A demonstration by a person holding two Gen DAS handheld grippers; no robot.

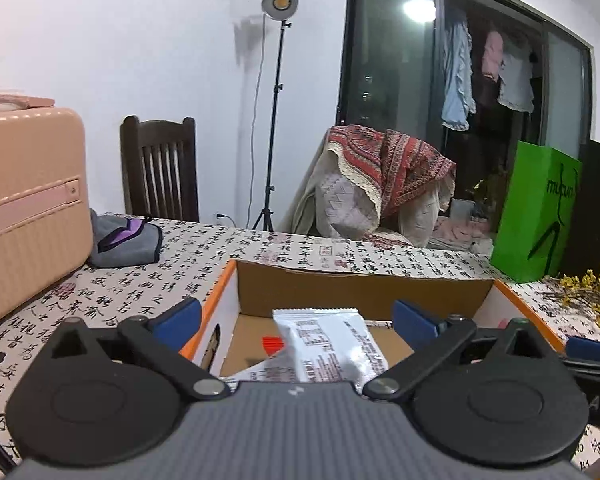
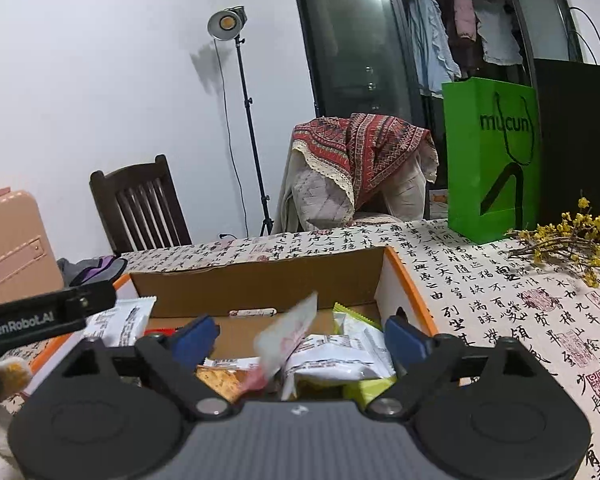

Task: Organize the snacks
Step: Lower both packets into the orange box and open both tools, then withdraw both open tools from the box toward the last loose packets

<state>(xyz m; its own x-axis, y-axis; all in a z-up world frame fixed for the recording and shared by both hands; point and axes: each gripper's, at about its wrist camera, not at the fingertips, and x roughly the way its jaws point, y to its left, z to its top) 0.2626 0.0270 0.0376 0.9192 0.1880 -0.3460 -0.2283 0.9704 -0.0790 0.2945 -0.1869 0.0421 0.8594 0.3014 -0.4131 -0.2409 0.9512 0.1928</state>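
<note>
An open cardboard box with orange rim sits on the calligraphy-print table. In the left wrist view, my left gripper is open over the box's left part, with a white snack packet loose between its blue fingers. In the right wrist view, my right gripper is open over the box's right part. Below it lie several snack packets: a blurred pinkish-white one, a white one, a yellow-green one and an orange cracker pack. The left gripper's body shows at the left.
A pink suitcase and a grey-purple pouch stand at the table's left. A green paper bag and yellow dried flowers are at the right. A wooden chair, lamp stand and draped armchair stand behind the table.
</note>
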